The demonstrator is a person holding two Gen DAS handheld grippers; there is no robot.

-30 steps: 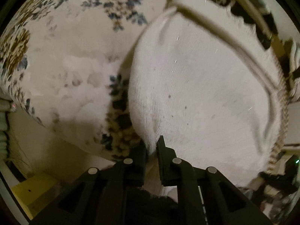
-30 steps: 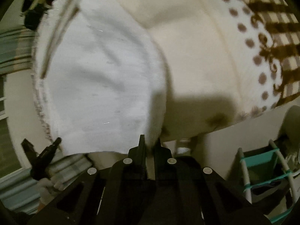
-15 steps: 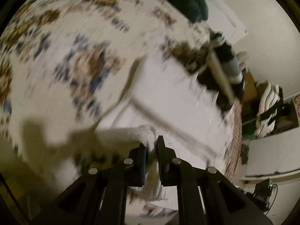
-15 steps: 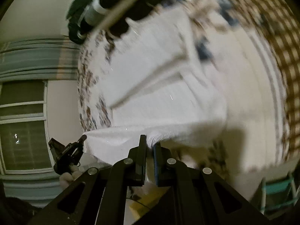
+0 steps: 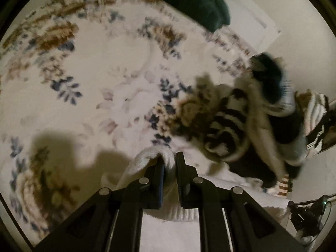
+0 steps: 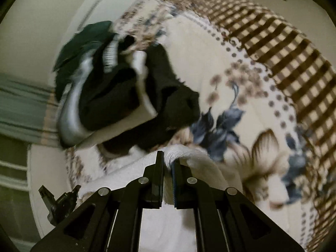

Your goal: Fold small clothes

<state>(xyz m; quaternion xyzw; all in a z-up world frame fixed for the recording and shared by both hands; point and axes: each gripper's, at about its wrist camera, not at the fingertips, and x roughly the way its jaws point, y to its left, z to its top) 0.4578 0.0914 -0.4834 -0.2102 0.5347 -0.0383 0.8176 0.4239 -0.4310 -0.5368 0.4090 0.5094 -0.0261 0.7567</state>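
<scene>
Swung up and forward since the earlier frames: white knit garment (image 5: 168, 163), then spread broad across both views, now bunched low at the claws with the floral bedspread (image 5: 94, 79) and a heap of unfolded clothes filling the views instead. Left claw (image 5: 169, 166) clenched on a thick roll of the garment's edge; right claw (image 6: 167, 163) likewise clamped on a ridge of the same white knit, cloth trailing back under both claws and draping toward the bed. Pile of dark and striped clothes (image 5: 252, 130) close ahead, just beyond the lifted edge; same heap, black and grey, in the right view (image 6: 117, 96). Dark green pillow or cushion (image 5: 189, 2) at the far edge of the bed. Heavy motion blur in both views, so fine detail of the fold line unreadable. Likely mid-fold, carrying the near edge over toward the far one. Risks, as judged: carried edge landing on or snagging the pile ahead, given how near it lies; uneven travel between the two claws skewing the fold; bunched cloth in the left claw releasing as a lump rather than a flat edge.
</scene>
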